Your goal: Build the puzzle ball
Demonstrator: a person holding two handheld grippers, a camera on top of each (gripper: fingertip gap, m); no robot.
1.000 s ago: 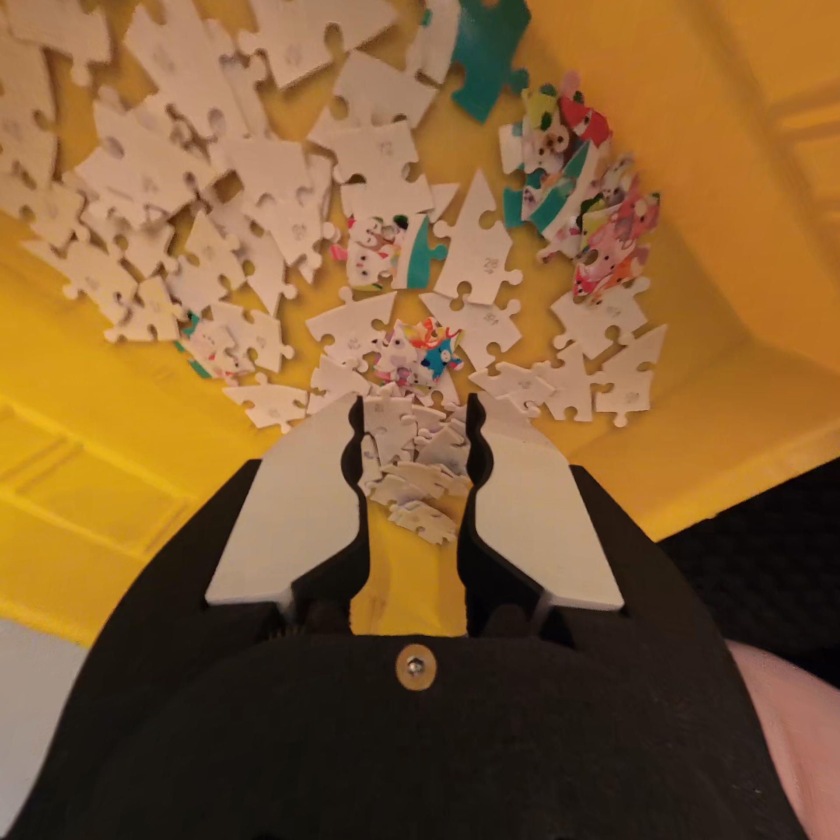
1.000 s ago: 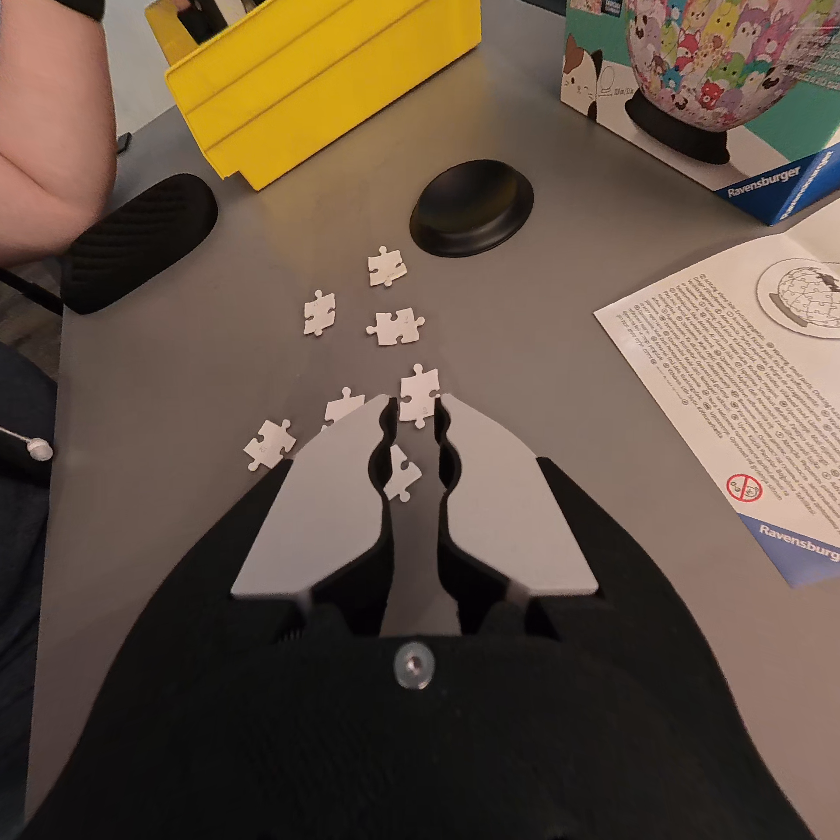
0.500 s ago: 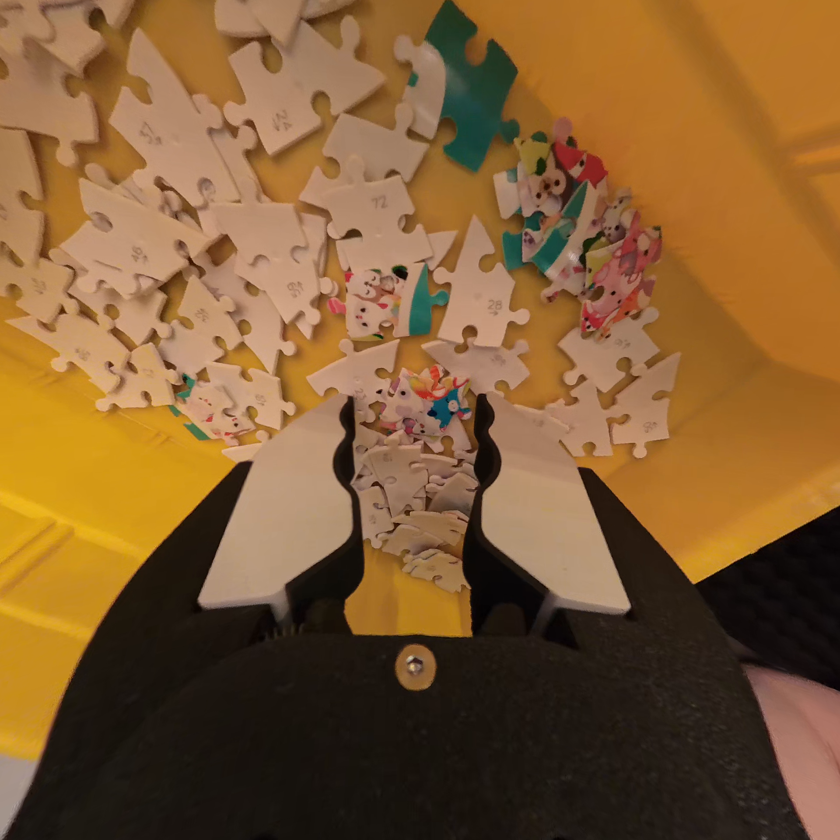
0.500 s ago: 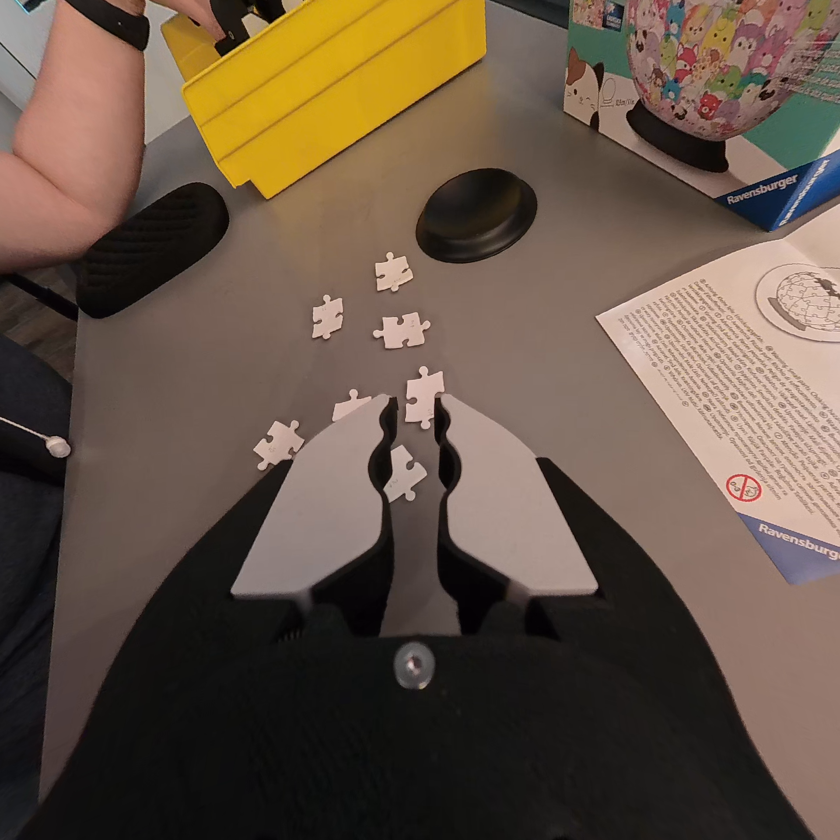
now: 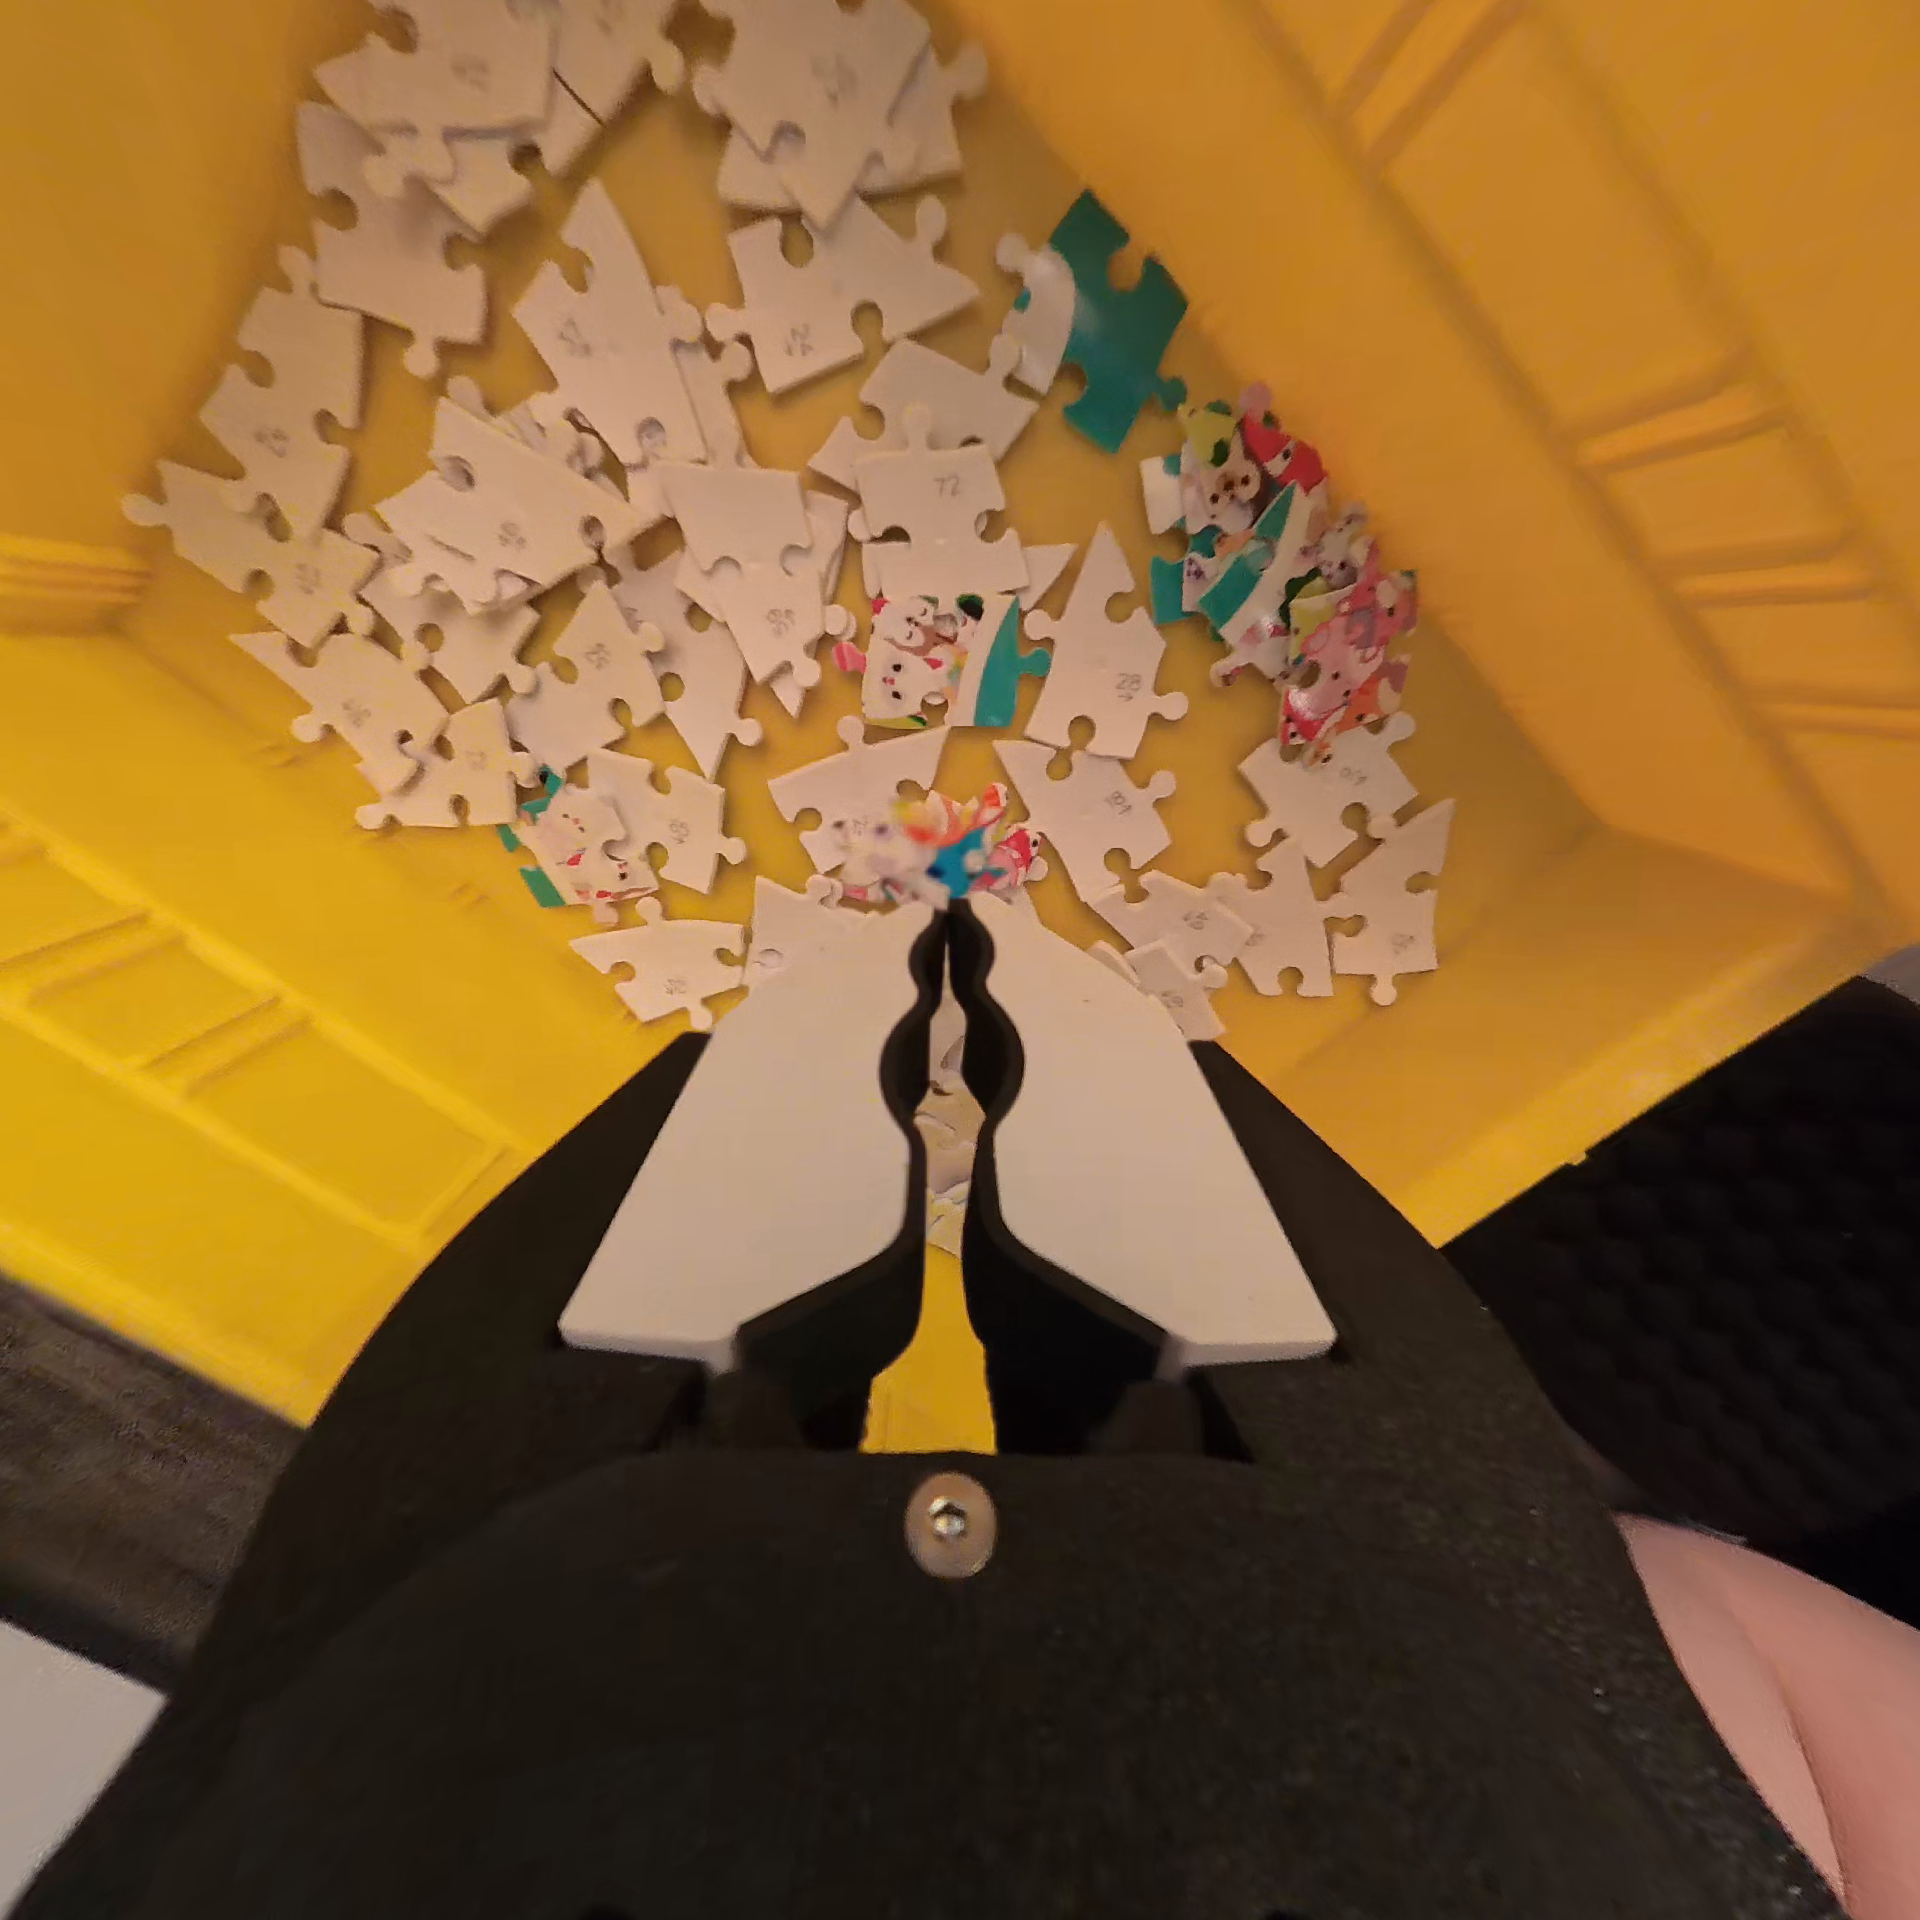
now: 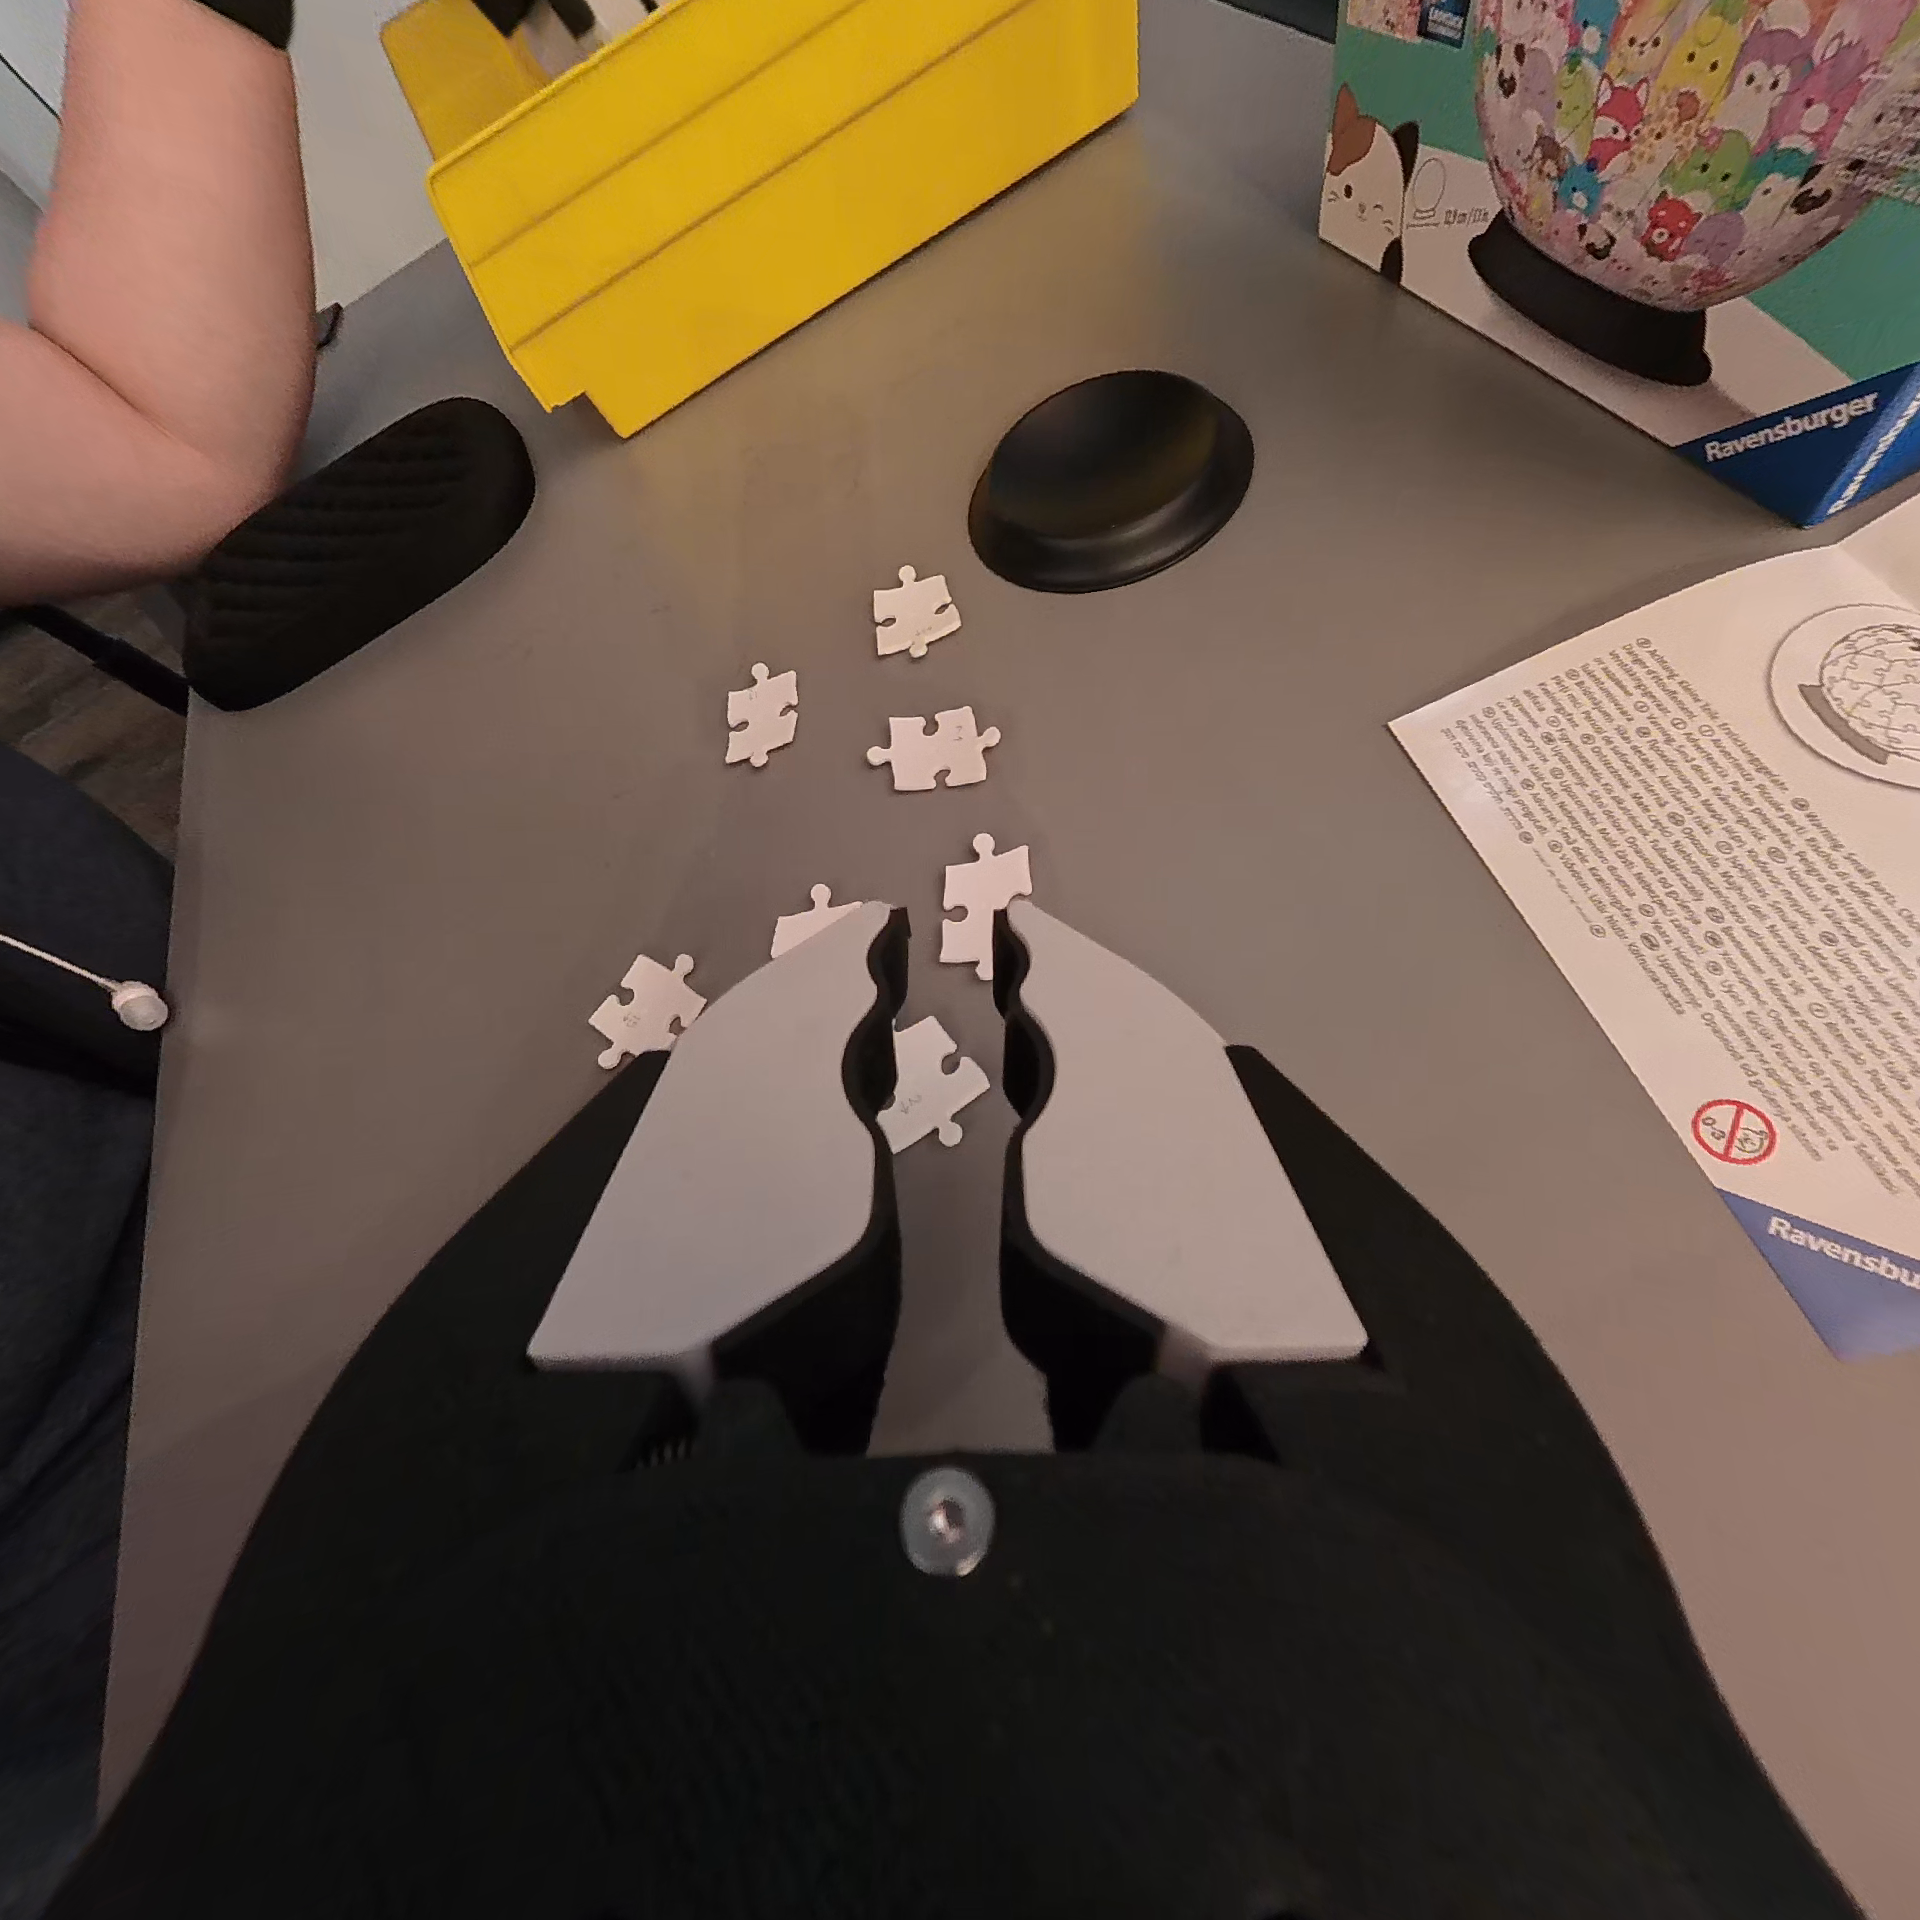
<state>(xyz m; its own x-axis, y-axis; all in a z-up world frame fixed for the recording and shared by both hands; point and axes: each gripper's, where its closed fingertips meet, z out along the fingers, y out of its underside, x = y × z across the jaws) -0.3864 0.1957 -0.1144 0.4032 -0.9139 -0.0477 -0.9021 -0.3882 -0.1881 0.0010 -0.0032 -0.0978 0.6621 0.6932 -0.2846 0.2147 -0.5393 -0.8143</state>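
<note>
The left gripper (image 5: 948,914) pinches a colourful piece (image 5: 940,844) near the yellow bin's (image 5: 1558,312) near wall; lift it straight up to avoid snagging neighbours. The right gripper (image 6: 951,920) hangs narrowly parted, empty, over white pieces (image 6: 935,748) mid-bench (image 6: 416,935).

yellow bin (image 5: 1558,312), white pieces (image 5: 623,343), perhaps cartoon-patterned piece (image 5: 940,844).

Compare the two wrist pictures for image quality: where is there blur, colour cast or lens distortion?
Left wrist view: a warm yellow cast fills the yellow bin; the colourful piece at the left gripper tips is smeared, while pieces farther off are sharp. Right wrist view: even, neutral light on the grey table; wide-angle bending at the edges curves the instruction sheet.
</note>
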